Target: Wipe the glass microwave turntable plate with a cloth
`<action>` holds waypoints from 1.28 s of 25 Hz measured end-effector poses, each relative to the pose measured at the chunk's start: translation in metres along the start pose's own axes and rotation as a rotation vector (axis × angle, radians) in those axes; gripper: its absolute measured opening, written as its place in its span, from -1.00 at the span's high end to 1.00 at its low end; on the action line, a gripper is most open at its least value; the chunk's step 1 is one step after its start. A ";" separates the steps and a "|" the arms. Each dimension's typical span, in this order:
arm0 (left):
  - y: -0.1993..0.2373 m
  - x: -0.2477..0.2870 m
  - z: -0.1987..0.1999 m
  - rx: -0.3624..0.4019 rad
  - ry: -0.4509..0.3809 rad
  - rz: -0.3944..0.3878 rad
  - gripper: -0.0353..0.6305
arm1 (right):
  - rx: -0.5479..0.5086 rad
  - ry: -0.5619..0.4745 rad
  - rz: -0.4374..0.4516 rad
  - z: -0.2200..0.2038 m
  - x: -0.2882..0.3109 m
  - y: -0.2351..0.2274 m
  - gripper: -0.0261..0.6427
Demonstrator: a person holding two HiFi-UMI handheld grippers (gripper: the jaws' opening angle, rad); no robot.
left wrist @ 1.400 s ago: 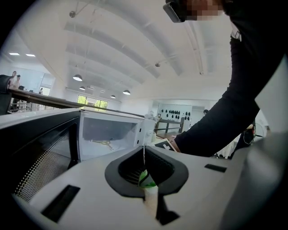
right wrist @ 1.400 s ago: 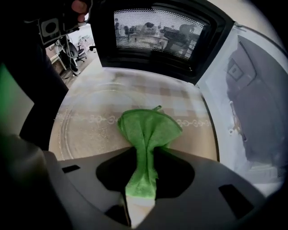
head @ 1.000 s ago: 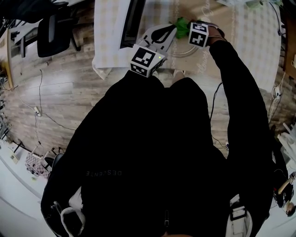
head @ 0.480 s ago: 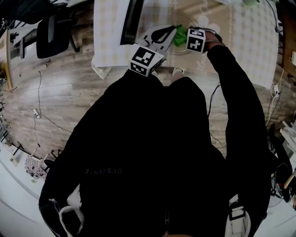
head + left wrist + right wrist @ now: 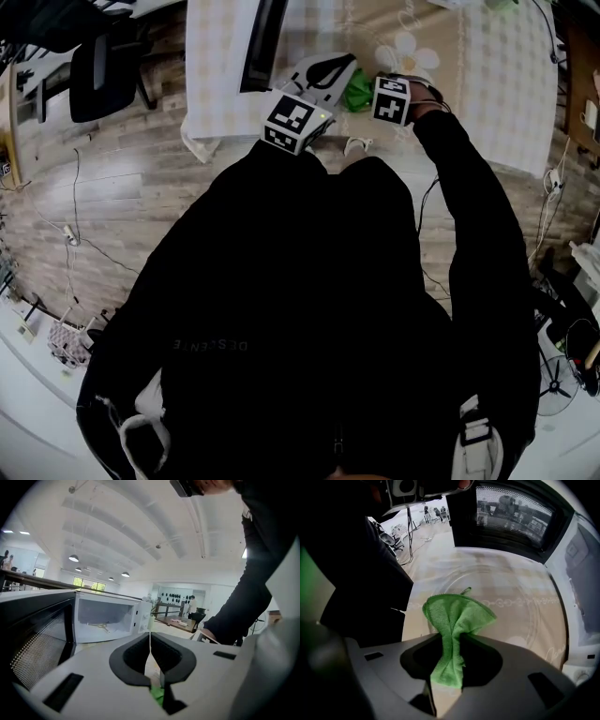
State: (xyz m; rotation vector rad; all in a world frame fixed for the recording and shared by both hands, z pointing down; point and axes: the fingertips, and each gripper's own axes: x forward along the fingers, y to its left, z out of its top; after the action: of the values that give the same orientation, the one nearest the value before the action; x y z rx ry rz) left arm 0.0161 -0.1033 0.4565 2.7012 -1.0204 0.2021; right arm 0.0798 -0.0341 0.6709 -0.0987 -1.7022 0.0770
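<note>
Checked tablecloth (image 5: pixel 497 84) covers the table in front of the open microwave (image 5: pixel 105 618). Just before the microwave's dark door the glass turntable plate (image 5: pixel 520 606) lies flat, its rim faint. The right gripper (image 5: pixel 450 641) is clamped on a green microfibre cloth (image 5: pixel 457 613) that fans out over the plate's near part. The left gripper (image 5: pixel 150 641) faces the microwave, jaws pressed together — seemingly on nothing.

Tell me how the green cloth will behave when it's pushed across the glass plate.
The green cloth is probably floppy: it bunches into folds where the right gripper pinches it, so it should crumple rather than hold shape. Its fuzzy weave looks likely to drag, not slide, on the glass plate. It seems light: the free end fans out without drooping.
</note>
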 end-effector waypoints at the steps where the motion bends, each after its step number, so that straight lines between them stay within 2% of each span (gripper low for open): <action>1: 0.000 0.000 -0.001 -0.002 0.001 0.000 0.83 | 0.002 -0.004 0.005 0.001 0.000 0.004 0.53; 17: -0.002 0.014 -0.005 0.020 0.027 -0.025 0.82 | 0.054 -0.067 0.132 0.002 0.003 0.054 0.54; 24: -0.001 0.018 -0.006 0.019 0.031 -0.021 0.82 | 0.083 -0.058 0.258 -0.007 -0.001 0.068 0.53; 32: 0.014 0.027 -0.001 0.016 0.021 -0.003 0.82 | 0.156 -0.097 0.142 -0.025 -0.024 0.002 0.52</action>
State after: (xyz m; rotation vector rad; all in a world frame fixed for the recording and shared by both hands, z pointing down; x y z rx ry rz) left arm 0.0269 -0.1299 0.4656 2.7087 -1.0134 0.2379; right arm 0.1073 -0.0345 0.6504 -0.1006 -1.7778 0.3237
